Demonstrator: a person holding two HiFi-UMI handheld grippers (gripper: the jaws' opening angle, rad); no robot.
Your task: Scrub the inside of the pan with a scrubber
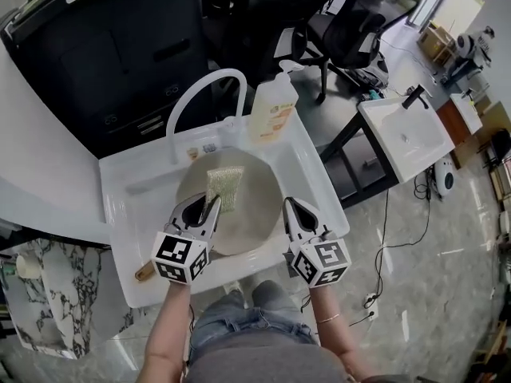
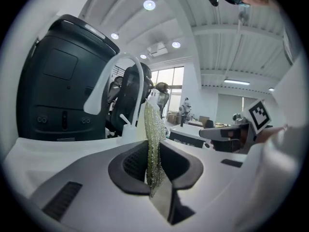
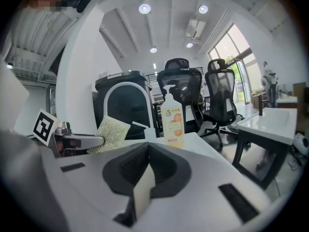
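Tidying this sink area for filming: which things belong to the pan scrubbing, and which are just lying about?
In the job: pan; scrubber, clamped in the left claw; right claw, shut and empty; sink holding the pan.
Lying about: soap bottle; office chairs; second sink off to the right.

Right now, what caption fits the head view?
Left hand-held gripper holds a scrubber over the pan in the sink; right hand-held gripper is shut, empty.

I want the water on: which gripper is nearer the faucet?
Left. The left gripper, shut on the scrubber, is over the pan's left, in front of the faucet; the right gripper is at the pan's right edge, farther away.
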